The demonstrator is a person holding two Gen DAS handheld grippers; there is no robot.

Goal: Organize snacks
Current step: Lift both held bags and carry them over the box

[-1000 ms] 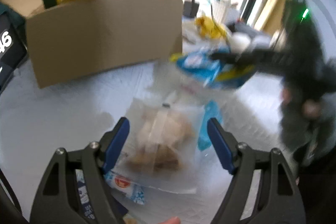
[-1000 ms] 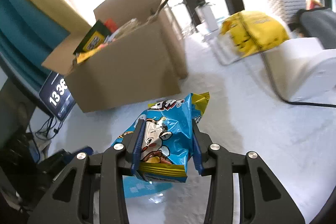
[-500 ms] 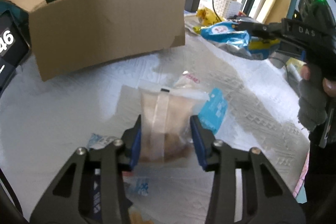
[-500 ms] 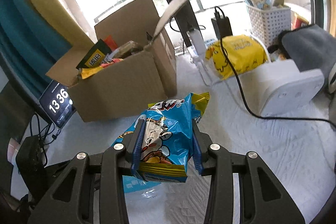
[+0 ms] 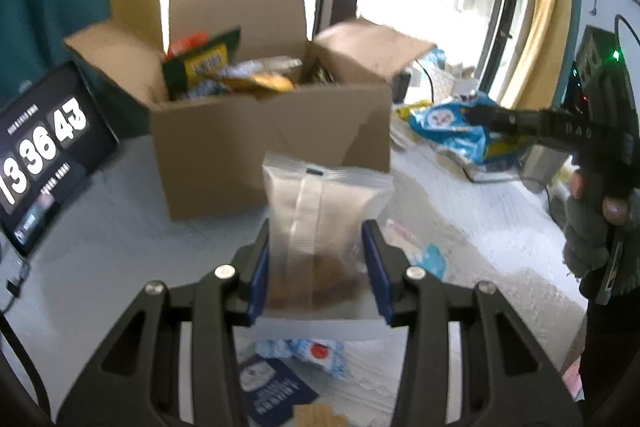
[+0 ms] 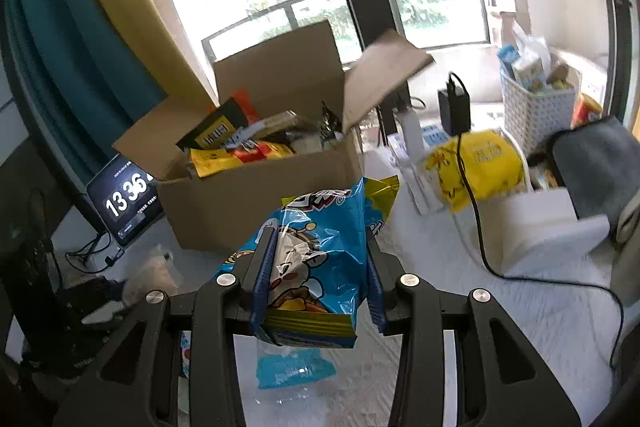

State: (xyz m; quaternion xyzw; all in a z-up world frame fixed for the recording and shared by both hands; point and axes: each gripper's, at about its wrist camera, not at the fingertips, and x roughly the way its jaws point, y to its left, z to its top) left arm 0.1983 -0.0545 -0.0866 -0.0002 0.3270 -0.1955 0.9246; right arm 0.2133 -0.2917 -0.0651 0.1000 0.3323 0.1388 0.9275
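cardboard box (image 5: 276, 143): matt brown card | clear pouch (image 5: 320, 223): frosted see-through plastic | blue chip bag (image 6: 320, 259): glossy crinkled film | table cover (image 6: 540, 311): white, rough-textured | basket (image 6: 532, 111), far right: white plastic lattice | gripper pads (image 5: 259, 269): blue, matt

Clock display (image 5: 44, 151): at my nine o'clock in the left wrist view I read "13 36 43" in large white digits; the small lines above and below are too fine for me to read.
Same clock, right wrist view (image 6: 124, 201): I make out "13 36", its last digits cut off by the cardboard box (image 6: 256, 203).
Right gripper body (image 5: 576, 131): at three o'clock in the left view I read "DAS" in pale letters.
Snack packet prints: too blurred to read.
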